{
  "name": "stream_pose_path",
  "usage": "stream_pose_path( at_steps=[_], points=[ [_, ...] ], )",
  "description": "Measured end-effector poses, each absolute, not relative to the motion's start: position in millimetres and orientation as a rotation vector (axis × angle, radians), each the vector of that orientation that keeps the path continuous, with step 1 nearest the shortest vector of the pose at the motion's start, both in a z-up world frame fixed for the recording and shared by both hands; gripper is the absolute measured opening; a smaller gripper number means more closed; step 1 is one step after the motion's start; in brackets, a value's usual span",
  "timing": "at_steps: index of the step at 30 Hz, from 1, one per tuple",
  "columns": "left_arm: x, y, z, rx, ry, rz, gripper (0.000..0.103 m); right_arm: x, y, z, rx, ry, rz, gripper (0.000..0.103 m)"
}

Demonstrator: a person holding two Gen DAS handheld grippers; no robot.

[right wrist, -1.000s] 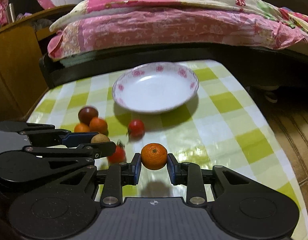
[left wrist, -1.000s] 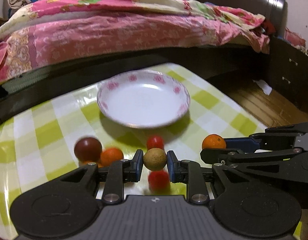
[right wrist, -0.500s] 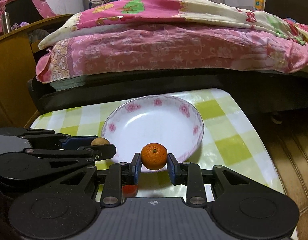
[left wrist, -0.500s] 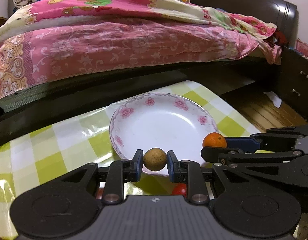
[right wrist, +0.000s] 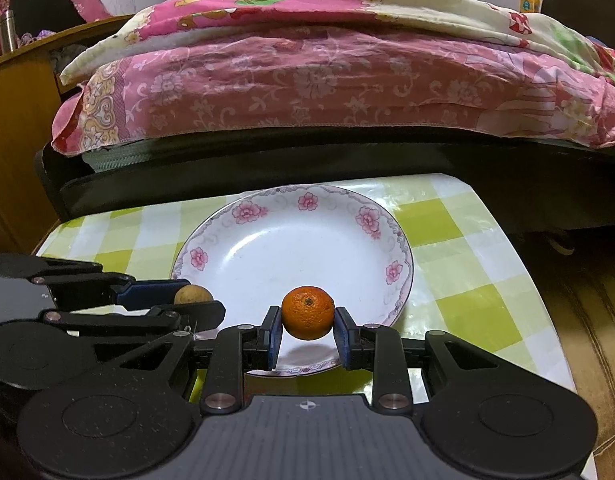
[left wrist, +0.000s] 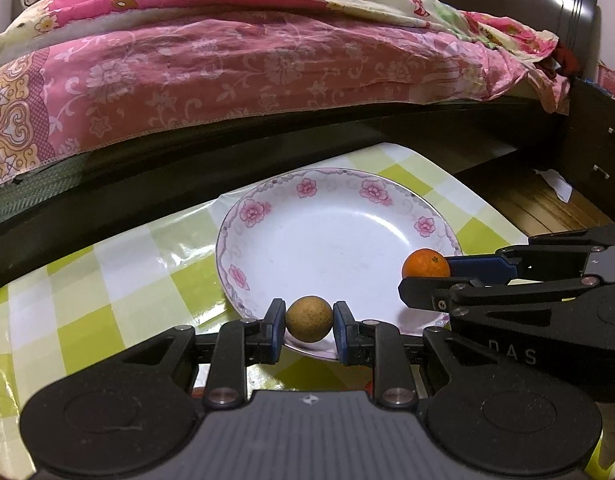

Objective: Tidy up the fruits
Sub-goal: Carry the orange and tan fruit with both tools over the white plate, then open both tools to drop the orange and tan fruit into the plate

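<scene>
My left gripper (left wrist: pixel 308 330) is shut on a small round brown fruit (left wrist: pixel 308 319), held over the near rim of a white plate with pink flowers (left wrist: pixel 327 236). My right gripper (right wrist: pixel 307 334) is shut on a small orange (right wrist: pixel 308 312), held over the near edge of the same plate (right wrist: pixel 291 248). In the left wrist view the right gripper with the orange (left wrist: pixel 425 263) sits to my right. In the right wrist view the left gripper with the brown fruit (right wrist: pixel 192 294) sits to my left. The plate holds no fruit.
The plate rests on a table with a green and white checked cloth (left wrist: pixel 107 280). A bed with a pink floral quilt (left wrist: pixel 227 60) runs close behind the table. A wooden cabinet (right wrist: pixel 15 120) stands at the left. Wooden floor (right wrist: pixel 579 320) lies to the right.
Both grippers have moved forward from the loose fruits on the cloth to the plate's near rim, each carrying its fruit. The other fruits have dropped out of sight.
</scene>
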State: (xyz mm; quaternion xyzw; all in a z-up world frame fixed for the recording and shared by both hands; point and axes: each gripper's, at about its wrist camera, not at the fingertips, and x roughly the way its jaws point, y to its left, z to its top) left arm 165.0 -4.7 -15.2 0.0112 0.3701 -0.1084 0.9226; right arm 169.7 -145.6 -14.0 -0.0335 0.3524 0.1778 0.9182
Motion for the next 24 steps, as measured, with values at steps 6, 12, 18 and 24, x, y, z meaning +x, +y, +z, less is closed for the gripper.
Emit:
stream_pose_path(
  at_steps=[6,12,18,24],
  points=[
    [166.5,-3.7,-14.6,0.022,0.761,-0.221,0.034,171.1,-145.4,-15.2,-0.072,0.729,0.369,0.027],
    [167.2,-2.9,-13.0,0.021,0.756,-0.214,0.039,171.3,-146.7,-14.2,-0.068,0.722,0.363,0.029],
    [165.3,-0.9,-6.8,0.018,0.737,-0.208,0.04,171.7,-149.0,-12.2,-0.061,0.71,0.358,0.03],
    [160.6,4.0,-0.5,0.006,0.729,-0.205,0.041,167.6,-151.3,-6.3,-0.043,0.696,0.359,0.03]
  ],
)
